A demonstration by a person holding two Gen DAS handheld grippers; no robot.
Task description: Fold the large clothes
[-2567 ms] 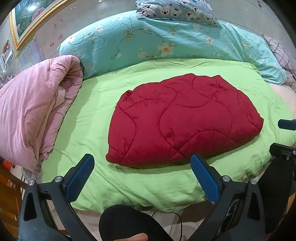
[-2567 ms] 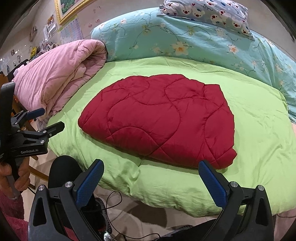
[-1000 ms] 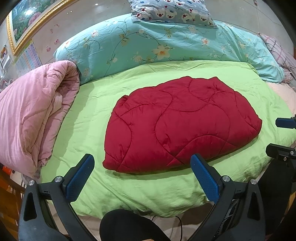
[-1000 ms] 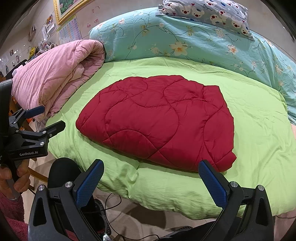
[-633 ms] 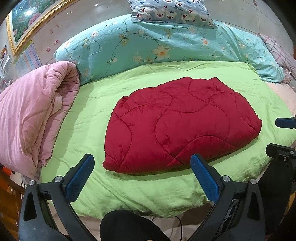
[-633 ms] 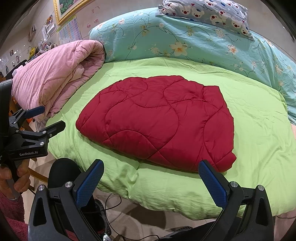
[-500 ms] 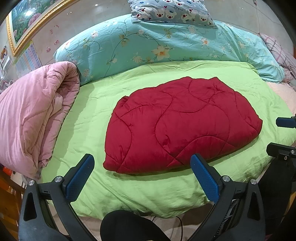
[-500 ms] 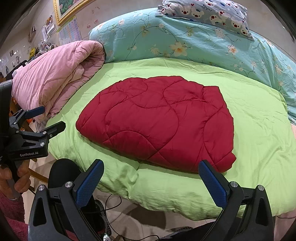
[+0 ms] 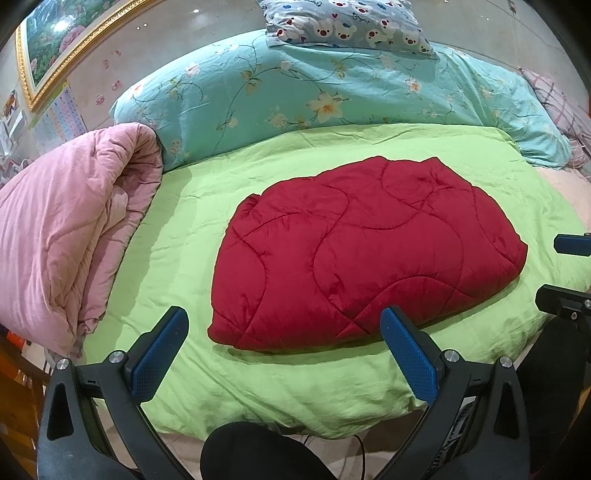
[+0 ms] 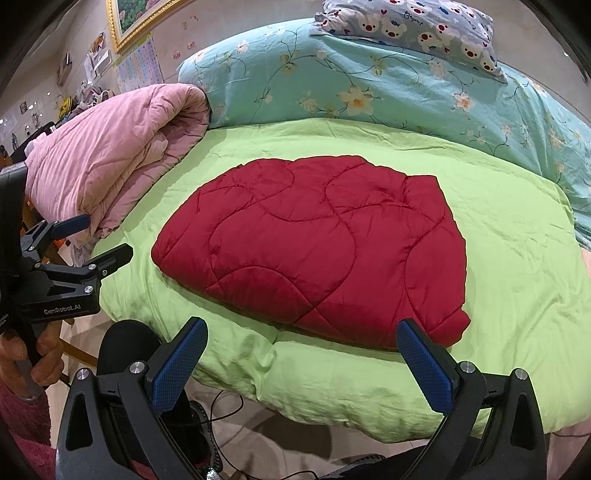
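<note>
Red quilted garment [image 9: 365,258] lies folded into a rounded bundle in the middle of the green bedspread [image 9: 177,243], touching neither gripper. Its outline and place match the frames from half a second and a second ago; compared with the earliest frame it sits slightly lower in the left wrist view, a small shift of the camera rather than of the cloth. The left gripper [image 9: 284,354] hangs before the near edge of the bed with its blue pads spread wide and empty, as before. The right gripper [image 10: 301,360] is likewise wide apart, holding nothing. A rolled pink comforter [image 9: 62,236] rests at the left, a floral turquoise duvet [image 9: 332,85] behind, a bear-print pillow [image 9: 347,26] on top.
</note>
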